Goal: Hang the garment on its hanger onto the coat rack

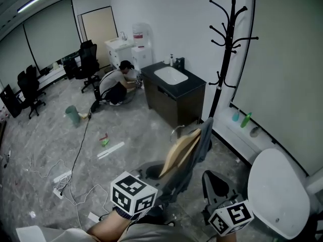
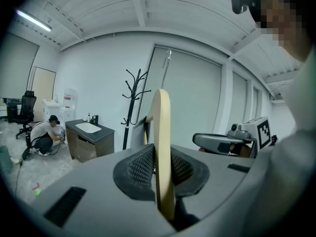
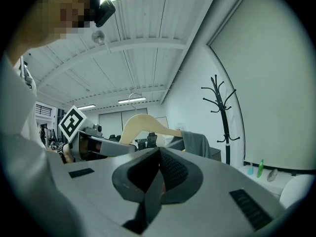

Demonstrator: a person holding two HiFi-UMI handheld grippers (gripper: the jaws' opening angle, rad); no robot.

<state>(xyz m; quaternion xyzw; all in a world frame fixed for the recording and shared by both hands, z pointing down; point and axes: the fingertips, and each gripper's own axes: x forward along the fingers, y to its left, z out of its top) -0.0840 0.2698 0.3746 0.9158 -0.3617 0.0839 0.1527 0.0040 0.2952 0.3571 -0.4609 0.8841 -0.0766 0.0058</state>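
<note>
Here, left gripper (image 2: 163, 179) clamps the tilted hanger (image 2: 161, 127) — right gripper (image 3: 159, 174) beside.

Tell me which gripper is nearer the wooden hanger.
Left. The left gripper is clamped on the hanger; the right gripper sits apart, to its right, shut and empty.

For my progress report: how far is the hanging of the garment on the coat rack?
Done: the grey garment sits on its wooden hanger. In hand: the left gripper is shut on that hanger; the right gripper is shut and empty. Left: carrying it to the black coat rack by the wall and hooking it on.
</note>
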